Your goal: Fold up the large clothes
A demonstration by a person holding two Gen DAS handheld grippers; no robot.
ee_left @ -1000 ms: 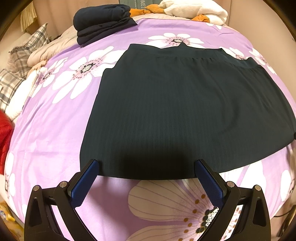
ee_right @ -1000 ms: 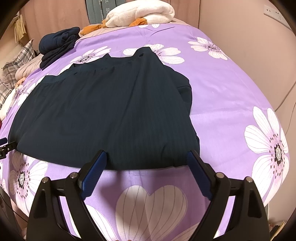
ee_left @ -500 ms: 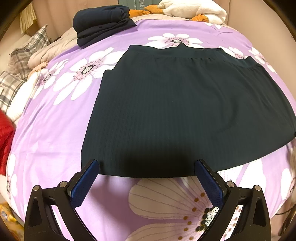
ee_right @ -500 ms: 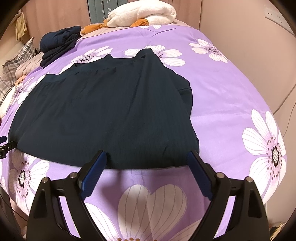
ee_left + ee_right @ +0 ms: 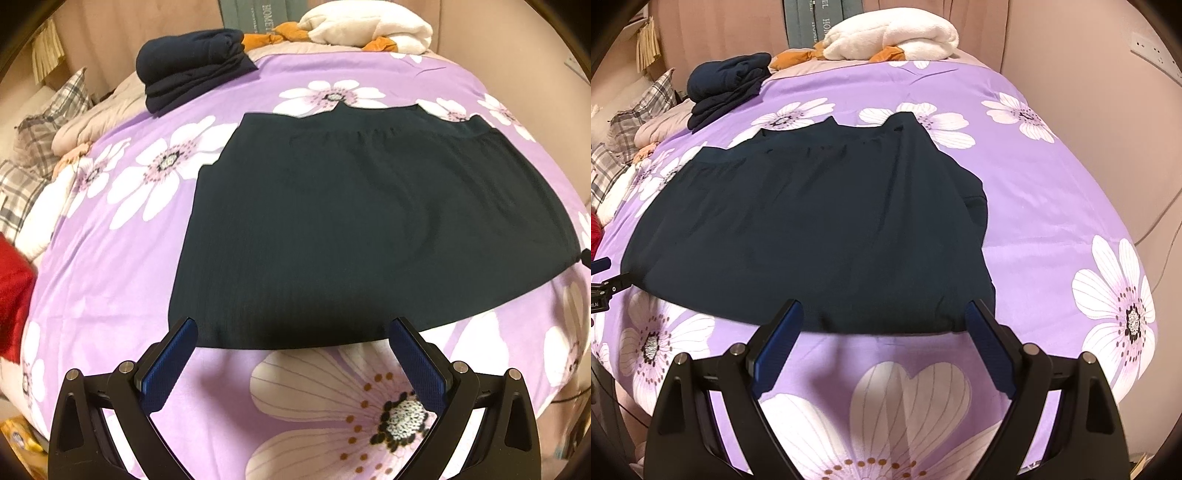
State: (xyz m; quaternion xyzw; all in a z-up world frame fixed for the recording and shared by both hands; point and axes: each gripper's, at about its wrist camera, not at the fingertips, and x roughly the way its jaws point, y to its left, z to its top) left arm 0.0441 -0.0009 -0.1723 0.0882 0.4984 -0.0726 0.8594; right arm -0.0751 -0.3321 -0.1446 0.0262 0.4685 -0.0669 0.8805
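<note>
A large dark ribbed garment lies spread flat on the purple flowered bedspread; its right side is folded in, seen in the right wrist view. My left gripper hovers open over the garment's near hem towards its left corner, nothing between its blue pads. Over the near hem by the folded right edge my right gripper stands open too, its blue pads empty. A bit of the left gripper shows at the left edge of the right wrist view.
A stack of folded dark clothes sits at the bed's far left. White and orange plush things and books lie by the headboard. Plaid and beige bedding and a red cloth are to the left; a wall runs along the right.
Both grippers have drawn up and back a little from the garment's near hem, so more bedspread shows below it. The garment has not moved.
</note>
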